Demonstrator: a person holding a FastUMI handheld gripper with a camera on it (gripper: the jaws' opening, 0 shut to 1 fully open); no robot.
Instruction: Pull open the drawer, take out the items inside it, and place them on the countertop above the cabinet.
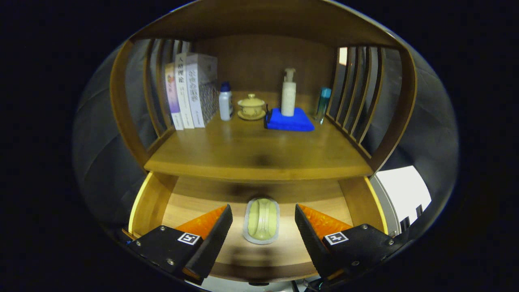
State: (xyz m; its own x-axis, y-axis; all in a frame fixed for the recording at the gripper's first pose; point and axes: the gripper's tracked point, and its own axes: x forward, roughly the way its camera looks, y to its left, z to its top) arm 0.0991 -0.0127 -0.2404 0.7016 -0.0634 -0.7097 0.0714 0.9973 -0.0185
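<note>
Open drawer (357, 198): gripper (263, 221) spread wide, straddling soap dish (261, 221) untouched.

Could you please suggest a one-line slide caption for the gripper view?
Open gripper poised over the pulled-out drawer, its jaws flanking a pale oval soap dish below the countertop.
</note>
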